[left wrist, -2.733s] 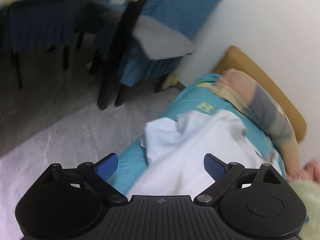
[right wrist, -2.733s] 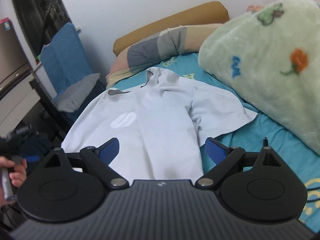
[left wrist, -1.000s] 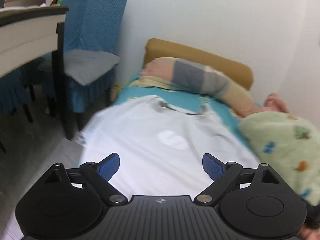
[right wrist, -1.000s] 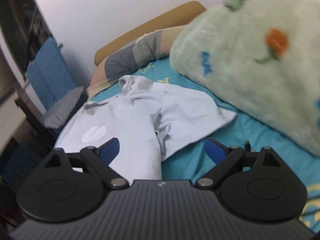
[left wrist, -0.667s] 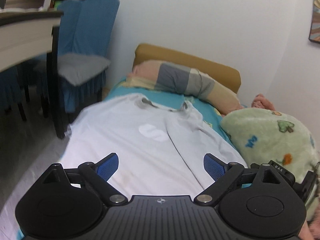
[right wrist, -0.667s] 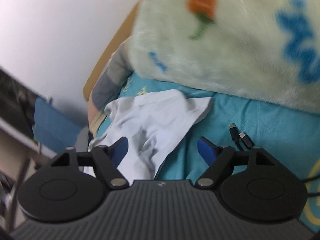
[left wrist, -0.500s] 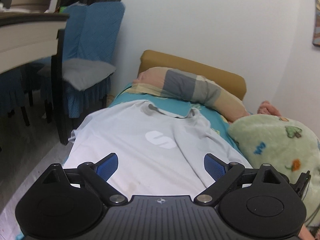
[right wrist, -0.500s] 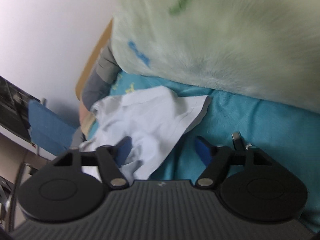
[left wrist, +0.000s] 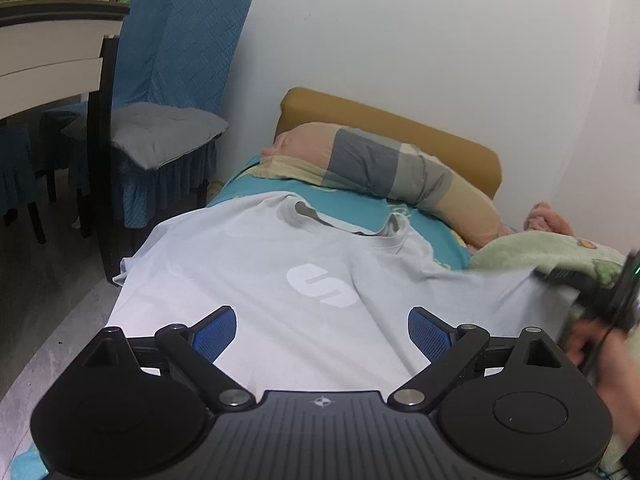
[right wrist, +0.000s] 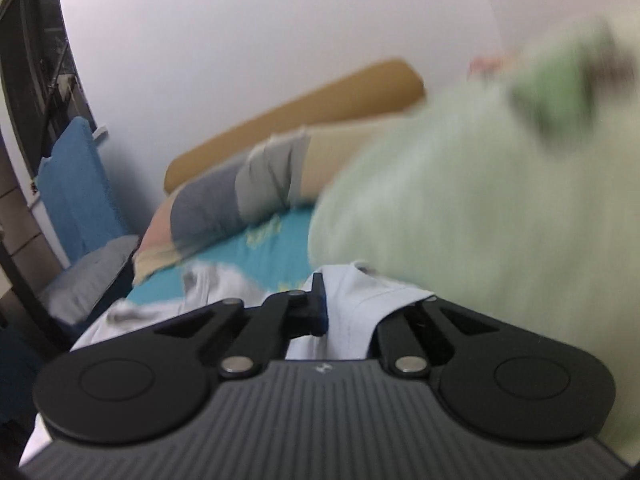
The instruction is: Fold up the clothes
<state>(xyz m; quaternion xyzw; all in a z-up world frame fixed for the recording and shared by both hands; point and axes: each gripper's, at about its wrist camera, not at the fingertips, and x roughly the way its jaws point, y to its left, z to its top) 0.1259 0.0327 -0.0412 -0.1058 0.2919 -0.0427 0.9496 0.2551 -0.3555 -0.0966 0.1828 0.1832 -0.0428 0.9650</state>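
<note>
A pale grey-blue T-shirt (left wrist: 280,264) with a white logo lies face up on the teal bed (left wrist: 360,208), collar toward the pillow. My left gripper (left wrist: 322,330) hovers open over the shirt's lower half with nothing between its blue pads. At the right edge of the left wrist view, my right gripper (left wrist: 588,292), held by a hand (left wrist: 580,350), pulls the shirt's right sleeve out taut. The blurred right wrist view shows the right gripper (right wrist: 322,306) shut, with the shirt's sleeve fabric (right wrist: 356,312) bunched at its closed fingers.
A fluffy green blanket (left wrist: 532,250) is heaped on the bed's right side, close to the held sleeve. A striped pillow (left wrist: 380,168) lies against the tan headboard (left wrist: 400,120). Left of the bed stand a blue chair with a grey cushion (left wrist: 160,136) and a table (left wrist: 48,64).
The right gripper went from open beside the sleeve to shut on it, and the sleeve is now stretched out to the right. The left gripper stays open over the shirt.
</note>
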